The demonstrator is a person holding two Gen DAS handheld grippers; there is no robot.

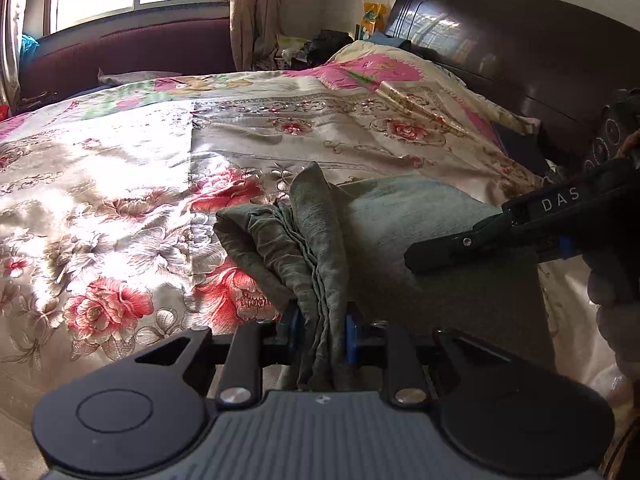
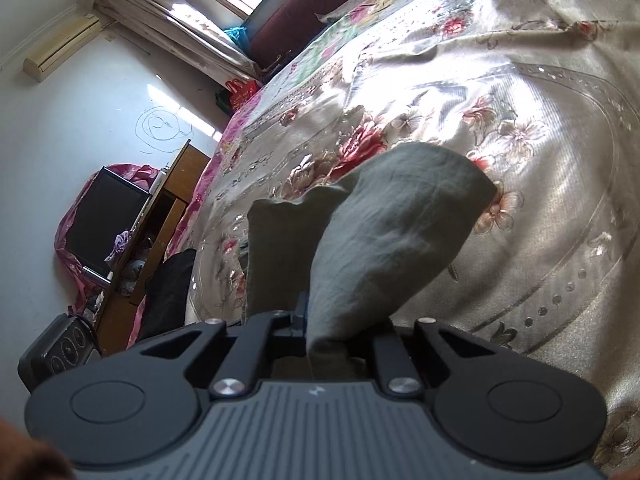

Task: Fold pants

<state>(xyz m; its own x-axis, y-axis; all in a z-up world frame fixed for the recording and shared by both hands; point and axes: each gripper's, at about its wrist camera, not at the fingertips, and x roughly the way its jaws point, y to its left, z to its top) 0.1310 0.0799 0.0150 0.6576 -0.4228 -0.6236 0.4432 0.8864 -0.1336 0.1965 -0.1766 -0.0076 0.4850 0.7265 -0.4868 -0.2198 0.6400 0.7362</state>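
The grey-green pants (image 1: pixel 420 240) lie partly folded on the floral bedspread (image 1: pixel 120 208). My left gripper (image 1: pixel 320 324) is shut on a bunched stack of the pants' edges, which rise between its blue pads. The right gripper (image 1: pixel 432 254) reaches in from the right over the flat part of the pants. In the right wrist view the right gripper (image 2: pixel 324 320) is shut on a fold of the pants (image 2: pixel 380 232), lifted above the bedspread (image 2: pixel 540 160); the cloth hides its right finger.
A dark wooden headboard (image 1: pixel 520 52) stands at the far right, with pillows and clutter by it. A maroon sofa (image 1: pixel 132 52) sits under the window. A wooden cabinet (image 2: pixel 160 216) and a dark screen (image 2: pixel 104 220) stand beside the bed.
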